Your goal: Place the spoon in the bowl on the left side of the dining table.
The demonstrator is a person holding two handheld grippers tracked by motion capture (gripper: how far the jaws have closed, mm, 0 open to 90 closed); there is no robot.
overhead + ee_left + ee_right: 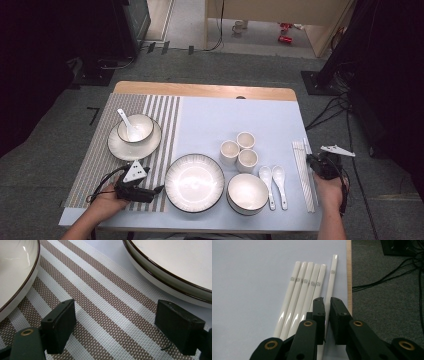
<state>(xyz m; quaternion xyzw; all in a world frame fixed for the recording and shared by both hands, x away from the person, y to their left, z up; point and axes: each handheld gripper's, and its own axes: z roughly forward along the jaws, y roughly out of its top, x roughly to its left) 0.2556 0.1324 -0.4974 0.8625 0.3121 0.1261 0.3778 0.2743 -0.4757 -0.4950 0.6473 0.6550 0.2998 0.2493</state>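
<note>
Here, a white chopstick (331, 281) is seen between the nearly closed jaws of the right gripper (327, 305); it is slim, glossy and round, with a small grey square mark near its far end. Whether the pads actually press on it cannot be told, though the gap left is barely wider than the stick. It runs straight ahead from the jaws, just inside the wooden table edge (348, 277). Just beside it, on the jaws' left, five more chopsticks (303, 287) of the same make are laid side by side (marks lined up) on the pale blue mat (249, 285).

In the high view the right gripper (315, 161) is held low over the near end of the sticks, the right hand (329, 190) behind it and the forearm rising from the bottom edge.

The left gripper (113, 322) is held with jaws wide apart over the striped placemat (100, 300), a plate (175, 262) ahead to its right and another plate (12, 270) to its left; the left hand (107, 200) is rested low on the mat.
</note>
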